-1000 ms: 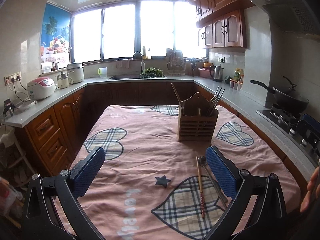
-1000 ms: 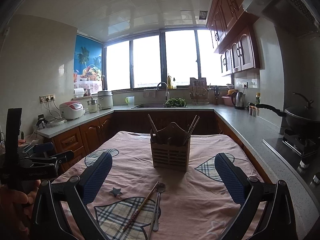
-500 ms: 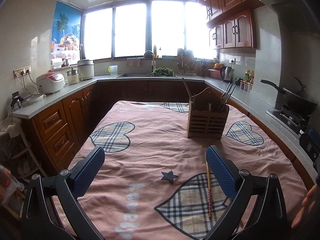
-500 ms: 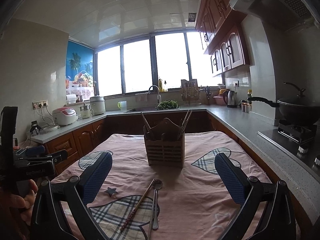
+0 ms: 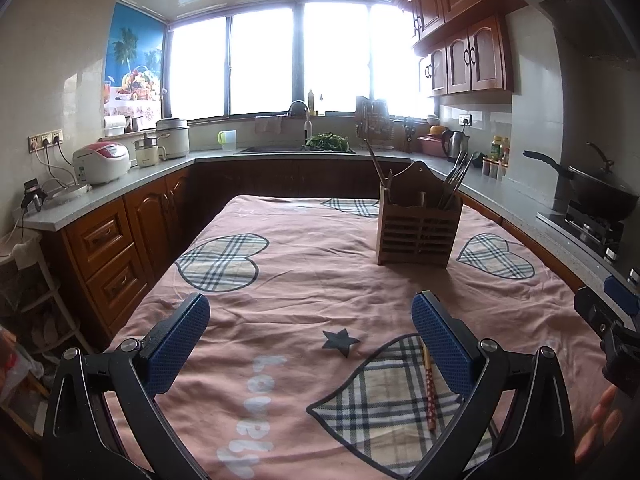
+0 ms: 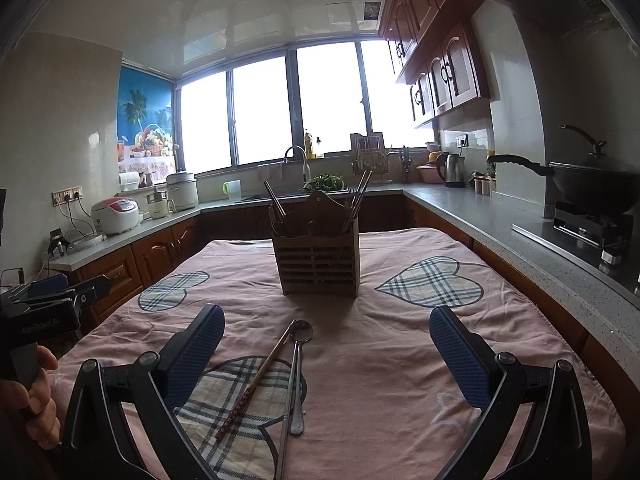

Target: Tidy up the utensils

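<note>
1. Holder (image 6: 316, 248): wooden slatted utensil holder stands upright on the tabletop (image 6: 400, 360), which is covered with a pink cloth printed with plaid hearts. Chopsticks and metal utensils stick out of its left and right compartments.
2. Loose utensils lie on the cloth in front of the holder, on the camera side, apart from it: a chopstick with red patterned handle (image 6: 256, 380), a metal spoon (image 6: 299, 372) with its bowl pointing toward the holder, and a thin metal rod (image 6: 285, 412) just beside the spoon; can't tell what the rod is.
3. Chopstick lies diagonal, its tip near the spoon bowl and its handle end angled left, away from the spoon. It lies across the plaid heart (image 6: 240, 408) closest in front of the holder.
4. Right hand-held gripper (image 6: 326, 352): fingers spread wide, nothing between them, hovering above the cloth in front of the holder. The spoon and chopstick lie in view between its pads.
5. Left hand-held gripper (image 5: 310, 340): fingers spread wide, empty, front-left of the holder. In its view only the chopstick (image 5: 429, 384) shows, just beside the right pad (image 5: 444, 344); the spoon is hidden.
6. Left view: holder (image 5: 418, 224) sits ahead and to the right.
</note>
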A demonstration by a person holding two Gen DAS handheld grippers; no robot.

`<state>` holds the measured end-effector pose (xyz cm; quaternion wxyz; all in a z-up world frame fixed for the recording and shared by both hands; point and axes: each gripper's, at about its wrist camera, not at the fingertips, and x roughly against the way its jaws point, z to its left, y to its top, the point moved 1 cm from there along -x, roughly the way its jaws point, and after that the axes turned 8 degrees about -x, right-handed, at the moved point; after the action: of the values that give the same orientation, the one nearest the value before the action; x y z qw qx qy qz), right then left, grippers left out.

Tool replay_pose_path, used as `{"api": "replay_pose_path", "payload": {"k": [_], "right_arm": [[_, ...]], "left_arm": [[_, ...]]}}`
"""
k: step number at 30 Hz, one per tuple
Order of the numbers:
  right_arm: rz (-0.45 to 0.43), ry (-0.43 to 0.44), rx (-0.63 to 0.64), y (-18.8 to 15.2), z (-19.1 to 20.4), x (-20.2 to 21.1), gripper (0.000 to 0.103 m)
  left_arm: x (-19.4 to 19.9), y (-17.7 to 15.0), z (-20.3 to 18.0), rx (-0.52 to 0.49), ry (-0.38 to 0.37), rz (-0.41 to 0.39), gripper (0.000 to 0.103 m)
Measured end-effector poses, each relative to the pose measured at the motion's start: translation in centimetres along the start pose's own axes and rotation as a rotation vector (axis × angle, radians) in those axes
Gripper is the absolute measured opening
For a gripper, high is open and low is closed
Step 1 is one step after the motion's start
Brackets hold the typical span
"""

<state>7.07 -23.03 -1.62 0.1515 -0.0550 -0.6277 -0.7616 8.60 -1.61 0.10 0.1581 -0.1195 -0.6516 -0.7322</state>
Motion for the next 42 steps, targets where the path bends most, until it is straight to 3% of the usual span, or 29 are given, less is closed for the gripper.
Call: {"api": "replay_pose_path", "payload": {"k": [42], "right_arm": [[0.007, 0.002, 0.016, -0.31, 0.48, -0.02, 0.103]], "left_arm": [[0.72, -0.53, -0.44, -0.014, -0.018, -0.040, 0.103]]}}
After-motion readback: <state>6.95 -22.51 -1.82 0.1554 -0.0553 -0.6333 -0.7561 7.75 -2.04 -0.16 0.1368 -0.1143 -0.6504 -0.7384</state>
